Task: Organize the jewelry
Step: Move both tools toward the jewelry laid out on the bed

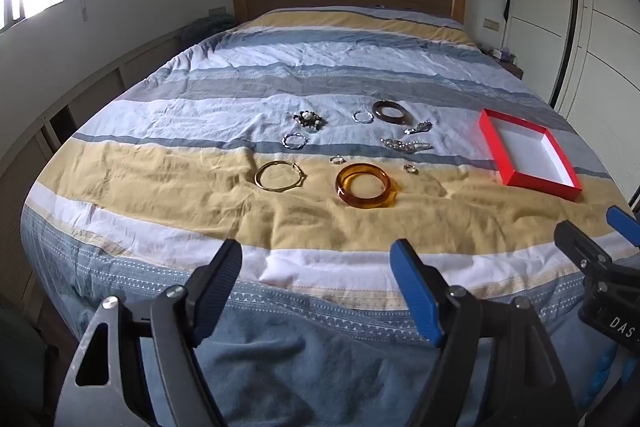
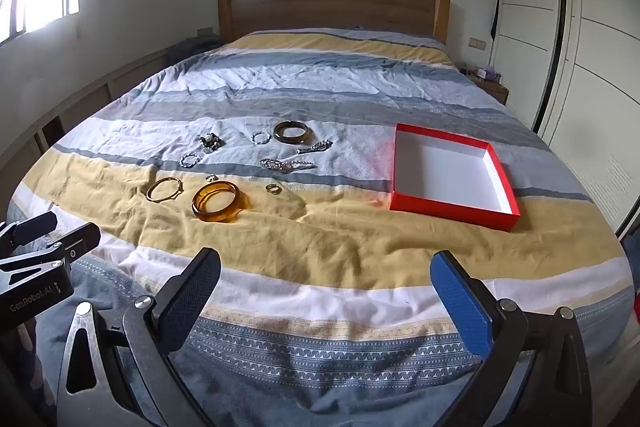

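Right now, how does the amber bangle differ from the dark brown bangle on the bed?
The amber bangle is translucent orange; the dark brown bangle looks nearly opaque. The amber bangle lies on a yellow stripe, nearer the cameras; the dark brown bangle lies farther back on a pale stripe. The amber bangle appears larger, though nearness may explain this. Both are thick rings lying flat on the bedspread, outside the red box.

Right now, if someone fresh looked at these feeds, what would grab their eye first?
The red box, open and empty, on the bed's right side. Left of it lies scattered jewelry, the amber bangle nearest and boldest, a thin gold bangle beside it. Both grippers, left gripper and right gripper, hang open at the foot.
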A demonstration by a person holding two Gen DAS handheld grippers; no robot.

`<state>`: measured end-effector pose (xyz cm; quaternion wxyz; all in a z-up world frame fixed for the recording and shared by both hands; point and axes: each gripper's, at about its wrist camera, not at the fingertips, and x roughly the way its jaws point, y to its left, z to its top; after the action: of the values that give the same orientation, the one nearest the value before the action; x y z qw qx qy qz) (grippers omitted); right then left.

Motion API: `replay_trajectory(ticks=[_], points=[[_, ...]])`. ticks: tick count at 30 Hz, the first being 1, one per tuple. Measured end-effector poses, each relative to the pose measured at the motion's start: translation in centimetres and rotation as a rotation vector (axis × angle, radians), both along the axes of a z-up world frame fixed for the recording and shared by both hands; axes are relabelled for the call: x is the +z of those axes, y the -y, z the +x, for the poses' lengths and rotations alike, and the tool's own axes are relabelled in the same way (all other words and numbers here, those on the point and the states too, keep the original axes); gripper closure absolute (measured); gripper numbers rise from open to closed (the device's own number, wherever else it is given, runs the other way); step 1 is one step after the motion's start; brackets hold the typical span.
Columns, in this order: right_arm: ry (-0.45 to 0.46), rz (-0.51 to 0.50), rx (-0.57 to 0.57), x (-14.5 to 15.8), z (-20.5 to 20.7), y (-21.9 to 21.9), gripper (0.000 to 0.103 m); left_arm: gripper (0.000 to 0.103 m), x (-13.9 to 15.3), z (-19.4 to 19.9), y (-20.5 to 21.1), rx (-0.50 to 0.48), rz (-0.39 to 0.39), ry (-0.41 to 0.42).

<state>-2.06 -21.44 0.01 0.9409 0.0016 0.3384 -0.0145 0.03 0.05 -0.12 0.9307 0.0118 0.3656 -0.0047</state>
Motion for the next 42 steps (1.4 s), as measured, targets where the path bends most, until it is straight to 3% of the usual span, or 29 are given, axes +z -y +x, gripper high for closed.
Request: replay_trajectory(ticks=[4,9,25,42], points=[[-0.009,-0.007,0.008,-0.4,0.5,0.2,0.0,0.028,-1.0,0.7,0.0,0.004,0.013,-0.035],[0.007,-0.018,0.016,-0.5,0.4,-0.3,0.0,0.028,-1.5,0.3,0.5,0.021,0.02,-0.01],[0.012,-0.027,0.046,-1.8,1.4,-0.9,0.0,0.028,-2.5,2.1,1.7,-0.002,0.09,-0.059],[-0.042,-0.008,0.099,-3.7,3.2,-1.7,0.0,0.028,-4.6,4.3,-0.1,0.035,0.069,-0.133]])
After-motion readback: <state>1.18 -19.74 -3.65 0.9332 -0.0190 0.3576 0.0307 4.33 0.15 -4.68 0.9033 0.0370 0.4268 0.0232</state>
